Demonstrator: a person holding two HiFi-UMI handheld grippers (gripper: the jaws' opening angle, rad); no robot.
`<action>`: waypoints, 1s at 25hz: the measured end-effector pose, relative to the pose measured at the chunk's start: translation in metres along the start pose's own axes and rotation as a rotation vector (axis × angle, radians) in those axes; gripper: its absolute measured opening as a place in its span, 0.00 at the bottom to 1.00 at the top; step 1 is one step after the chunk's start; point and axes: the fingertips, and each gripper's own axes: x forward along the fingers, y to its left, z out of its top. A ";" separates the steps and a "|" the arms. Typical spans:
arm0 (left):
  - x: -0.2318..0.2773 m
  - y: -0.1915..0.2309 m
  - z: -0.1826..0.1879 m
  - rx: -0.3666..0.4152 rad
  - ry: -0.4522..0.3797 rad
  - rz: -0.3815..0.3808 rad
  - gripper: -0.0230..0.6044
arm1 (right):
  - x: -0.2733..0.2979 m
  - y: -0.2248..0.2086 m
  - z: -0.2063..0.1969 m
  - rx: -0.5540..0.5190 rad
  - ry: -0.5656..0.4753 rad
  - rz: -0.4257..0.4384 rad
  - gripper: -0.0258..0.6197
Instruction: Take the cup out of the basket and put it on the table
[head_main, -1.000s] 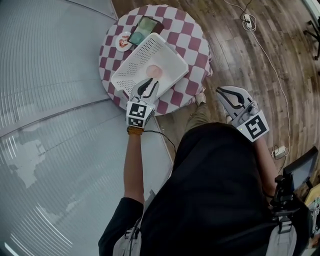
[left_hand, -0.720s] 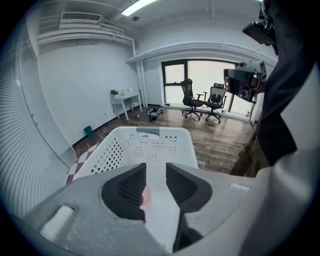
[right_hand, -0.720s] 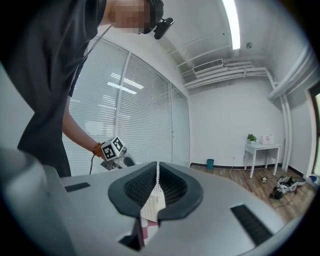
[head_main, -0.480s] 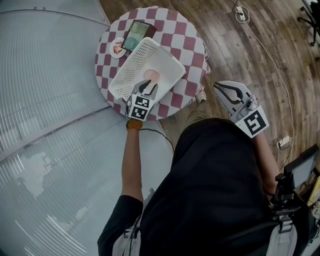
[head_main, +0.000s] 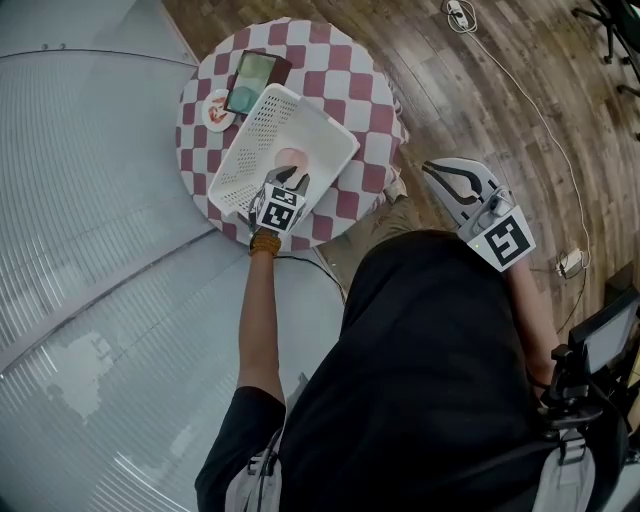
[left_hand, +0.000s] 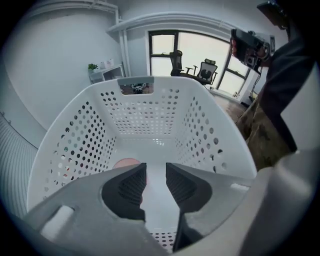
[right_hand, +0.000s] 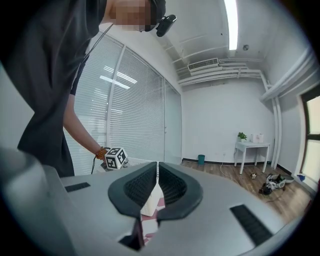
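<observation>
Head view: pale pink cup inside white perforated basket.

No legible txt, labels, brands or nos. anywhere; nothing readable in any view.

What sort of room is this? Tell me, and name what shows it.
Probably an office or a lab room: black swivel office chairs by a large window, a glass partition wall with blinds, a wall-mounted white air conditioner and a brown wood-plank floor.
</observation>
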 end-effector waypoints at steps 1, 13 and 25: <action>0.004 0.001 -0.003 0.010 0.011 -0.001 0.21 | 0.000 -0.001 -0.001 0.005 0.003 -0.007 0.06; 0.032 0.015 -0.025 0.038 0.119 -0.005 0.21 | 0.000 -0.006 -0.008 0.023 0.028 -0.048 0.06; 0.051 0.012 -0.035 0.142 0.188 -0.021 0.21 | -0.002 -0.010 -0.010 0.020 0.050 -0.042 0.06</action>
